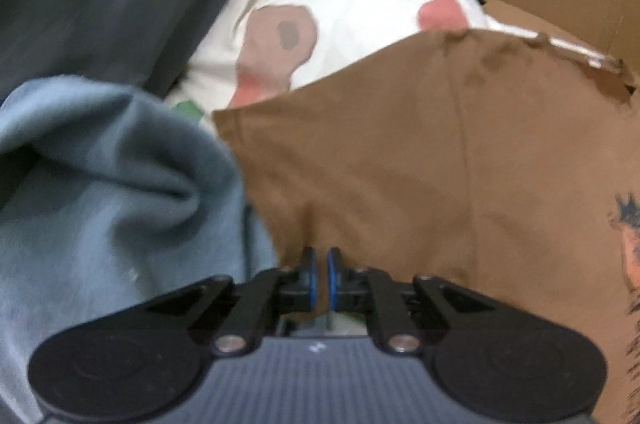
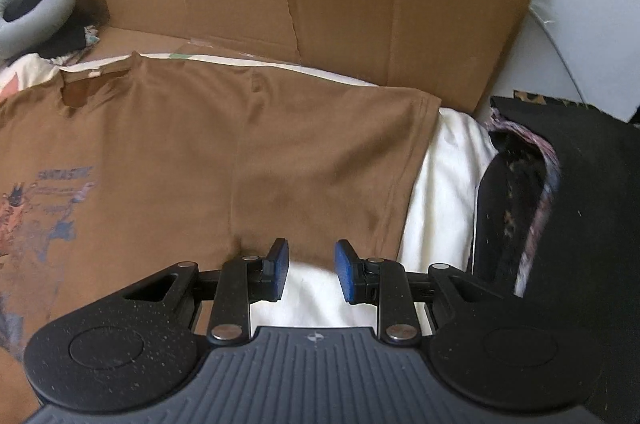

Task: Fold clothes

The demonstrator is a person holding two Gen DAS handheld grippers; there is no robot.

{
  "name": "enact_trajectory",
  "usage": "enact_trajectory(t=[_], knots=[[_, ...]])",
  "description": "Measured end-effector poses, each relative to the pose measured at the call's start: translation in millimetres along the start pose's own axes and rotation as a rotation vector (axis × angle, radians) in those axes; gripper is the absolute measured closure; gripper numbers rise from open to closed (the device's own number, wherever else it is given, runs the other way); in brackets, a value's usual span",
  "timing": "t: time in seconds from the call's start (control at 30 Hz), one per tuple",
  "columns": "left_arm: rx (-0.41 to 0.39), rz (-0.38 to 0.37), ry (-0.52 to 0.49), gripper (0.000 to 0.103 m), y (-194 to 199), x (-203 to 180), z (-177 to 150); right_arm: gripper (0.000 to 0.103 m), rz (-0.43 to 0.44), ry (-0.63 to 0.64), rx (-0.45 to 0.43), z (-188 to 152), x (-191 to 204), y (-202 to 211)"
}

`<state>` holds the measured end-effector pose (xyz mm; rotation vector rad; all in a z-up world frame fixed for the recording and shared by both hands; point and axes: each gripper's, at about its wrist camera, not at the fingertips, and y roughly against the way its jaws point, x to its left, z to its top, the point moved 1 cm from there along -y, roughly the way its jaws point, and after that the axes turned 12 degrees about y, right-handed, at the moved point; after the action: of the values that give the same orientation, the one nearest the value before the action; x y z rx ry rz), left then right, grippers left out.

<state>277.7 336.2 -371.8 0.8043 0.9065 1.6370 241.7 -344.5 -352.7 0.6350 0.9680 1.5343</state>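
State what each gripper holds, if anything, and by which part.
The left gripper is shut on the brown T-shirt, pinching its near edge. The right gripper is open at the shirt's sleeve hem and holds nothing.

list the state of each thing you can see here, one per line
brown t-shirt: spread flat, print up, one edge pinched
left gripper: shut on the shirt's edge
right gripper: open at the sleeve, holding nothing
cardboard: flap standing behind the shirt
blue-grey garment: crumpled, unfolded
white patterned cloth: under the shirt
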Motion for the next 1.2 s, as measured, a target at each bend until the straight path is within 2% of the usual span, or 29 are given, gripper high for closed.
enact_trajectory(t=[0.2,0.3,0.4,0.47,0.57,0.67,0.73,0.83,0.93,1.1,1.2], knots=[[-0.014,0.012,-0.042,0.1,1,6,-7,0.07,-0.045,-0.034,0.037,5,-11,-28],[-0.033,0.01,-0.004,0.1,6,6,-5,0.07,-0.059,-0.05,0.07,4,-14,-42],[-0.079,-0.036,0.012,0.098,19,5,-8,0.07,-0.076,-0.057,0.097,1,-17,-53],[-0.082,-0.065,-0.008,0.098,23,3,-14,0.07,-0.087,-0.064,0.111,-1,-19,-58],[-0.046,-0.014,-0.032,0.099,16,6,-21,0.07,-0.089,-0.07,0.123,-4,-23,-64],[-0.021,-0.003,0.05,0.1,13,19,-22,0.069,-0.135,-0.018,0.141,-5,-21,-67],[-0.03,0.017,0.047,0.1,20,14,-22,0.066,-0.166,-0.012,0.166,-5,-22,-67],[-0.061,-0.012,0.026,0.098,33,4,-18,0.066,-0.192,-0.001,0.199,-2,-23,-65],[-0.105,-0.03,0.009,0.097,43,-5,-5,0.066,-0.214,0.044,0.161,8,-19,-54],[-0.146,-0.077,-0.02,0.097,32,-33,25,0.066,-0.156,0.111,0.023,34,-12,-49],[-0.16,-0.11,-0.045,0.097,17,-60,41,0.066,-0.133,0.072,-0.006,52,-16,-60]])
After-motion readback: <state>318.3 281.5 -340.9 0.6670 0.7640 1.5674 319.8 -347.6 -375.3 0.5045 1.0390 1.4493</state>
